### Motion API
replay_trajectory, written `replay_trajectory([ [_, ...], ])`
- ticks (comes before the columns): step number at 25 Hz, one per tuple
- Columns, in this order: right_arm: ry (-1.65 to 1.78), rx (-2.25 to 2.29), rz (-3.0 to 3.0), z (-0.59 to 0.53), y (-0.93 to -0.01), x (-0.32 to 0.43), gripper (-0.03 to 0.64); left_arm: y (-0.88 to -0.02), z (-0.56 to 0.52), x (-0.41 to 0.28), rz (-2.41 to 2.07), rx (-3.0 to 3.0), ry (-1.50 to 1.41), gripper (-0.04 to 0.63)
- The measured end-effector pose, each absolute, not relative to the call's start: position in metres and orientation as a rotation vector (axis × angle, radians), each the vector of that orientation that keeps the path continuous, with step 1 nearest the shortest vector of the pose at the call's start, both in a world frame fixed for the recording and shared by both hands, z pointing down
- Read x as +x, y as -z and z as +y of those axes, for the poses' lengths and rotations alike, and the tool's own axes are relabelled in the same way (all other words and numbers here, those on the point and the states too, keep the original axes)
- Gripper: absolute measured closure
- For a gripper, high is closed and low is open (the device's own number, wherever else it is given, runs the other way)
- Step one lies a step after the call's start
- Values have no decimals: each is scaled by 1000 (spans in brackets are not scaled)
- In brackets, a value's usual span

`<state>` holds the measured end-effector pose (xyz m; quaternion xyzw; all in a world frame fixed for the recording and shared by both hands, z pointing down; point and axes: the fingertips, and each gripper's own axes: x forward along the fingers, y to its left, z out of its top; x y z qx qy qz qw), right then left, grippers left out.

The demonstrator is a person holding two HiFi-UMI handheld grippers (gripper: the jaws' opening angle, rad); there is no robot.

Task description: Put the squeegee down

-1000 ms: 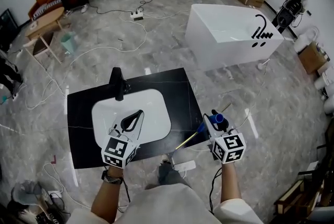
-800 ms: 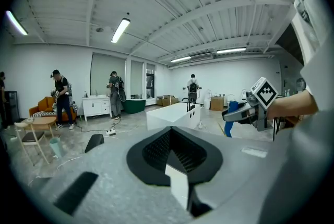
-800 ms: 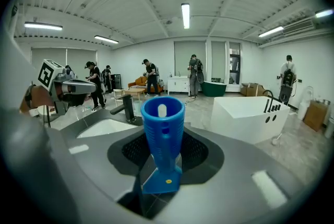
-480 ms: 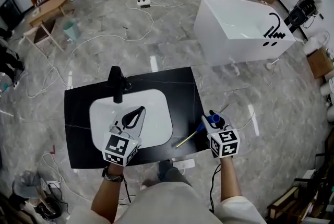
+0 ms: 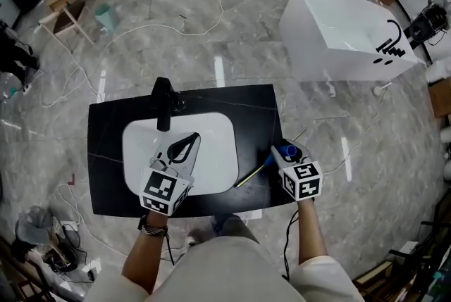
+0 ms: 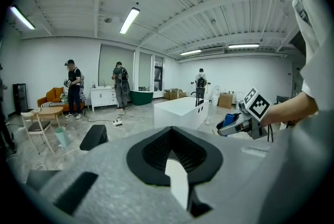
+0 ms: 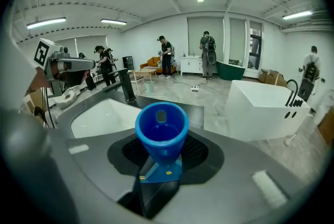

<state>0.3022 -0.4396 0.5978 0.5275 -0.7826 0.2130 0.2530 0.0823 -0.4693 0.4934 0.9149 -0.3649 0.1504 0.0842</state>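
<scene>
Right hand-held gripper [image 5: 280, 156]: jaws clamped on the blue-handled plastic squeegee [image 7: 161, 129] (its thin end slants over the black table [image 5: 106, 146]). Left hand-held gripper [image 5: 191, 140]: jaws closed, empty, above the white inset sink [image 5: 139, 153]. Beyond: black tap [image 5: 163, 105].

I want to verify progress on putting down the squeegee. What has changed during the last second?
The right gripper brought the squeegee lower and closer to the right edge of the black counter, still clamped on its blue handle; not released. The left gripper stays over the white basin.
</scene>
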Motion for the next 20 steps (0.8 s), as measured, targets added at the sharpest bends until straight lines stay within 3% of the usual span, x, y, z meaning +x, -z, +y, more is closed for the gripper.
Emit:
replay_trajectory([
  [20,-381,1035,-2051,-515,-663,256,469,-520,-488,74,-1180,2594,-448,595],
])
